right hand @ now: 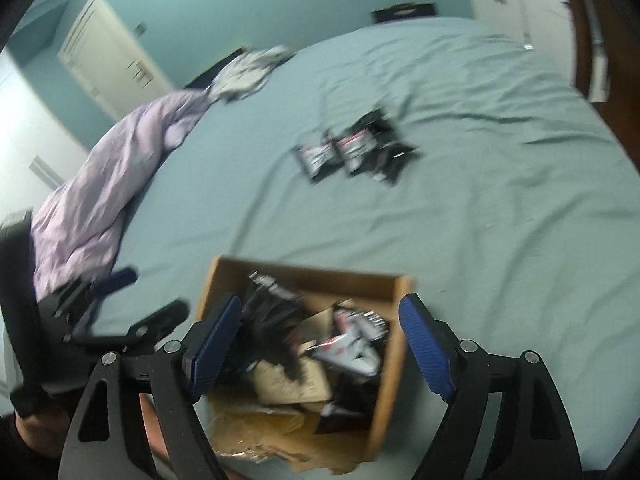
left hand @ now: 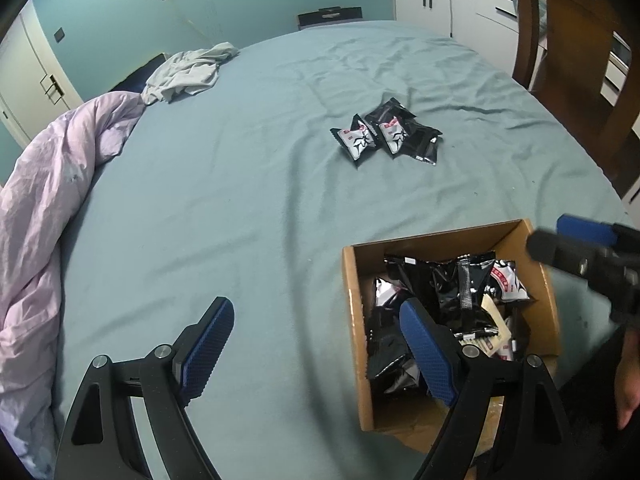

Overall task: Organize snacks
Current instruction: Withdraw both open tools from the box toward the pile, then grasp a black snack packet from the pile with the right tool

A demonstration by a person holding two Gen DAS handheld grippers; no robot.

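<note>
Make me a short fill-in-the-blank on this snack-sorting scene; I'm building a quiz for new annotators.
1. The cardboard box sits on a ____ bedsheet.
2. The loose snack packets lie ____ the box.
3. The left gripper and right gripper are both ____ and hold nothing.
4. The crumpled blanket is ____ in colour.

Missing words: teal; outside; open; lilac

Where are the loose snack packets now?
In the left wrist view the snack packets lie together mid-bed on the green sheet, beyond the cardboard box, toward the far side.
</note>
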